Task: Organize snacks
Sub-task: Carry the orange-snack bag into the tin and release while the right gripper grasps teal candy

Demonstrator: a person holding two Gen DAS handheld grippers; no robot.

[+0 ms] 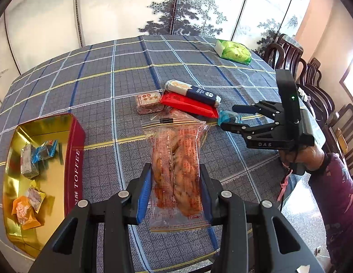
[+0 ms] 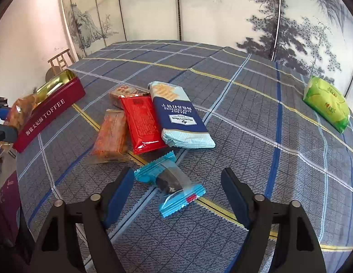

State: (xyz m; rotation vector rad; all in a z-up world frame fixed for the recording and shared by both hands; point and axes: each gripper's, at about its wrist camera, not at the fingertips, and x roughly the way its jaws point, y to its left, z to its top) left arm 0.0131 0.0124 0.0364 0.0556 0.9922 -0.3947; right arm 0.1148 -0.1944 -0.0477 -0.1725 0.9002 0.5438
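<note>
My left gripper (image 1: 175, 190) is shut on a clear packet of orange-red snacks (image 1: 176, 170) and holds it above the table, right of the red TOFFEE tin (image 1: 74, 159), which holds several small wrapped sweets. My right gripper (image 2: 177, 190) is open around a small light-blue wrapped sweet (image 2: 171, 186) lying on the cloth; it also shows in the left wrist view (image 1: 229, 116). Beyond it lie an orange packet (image 2: 111, 134), a red packet (image 2: 141, 122), a navy-and-blue cracker pack (image 2: 178, 116) and a small brown packet (image 2: 121, 93).
A green pack (image 2: 326, 103) lies at the table's far right. The checked tablecloth (image 2: 244, 91) covers a round table. Dark wooden chairs (image 1: 313, 79) stand along the right. A painted folding screen stands behind the table.
</note>
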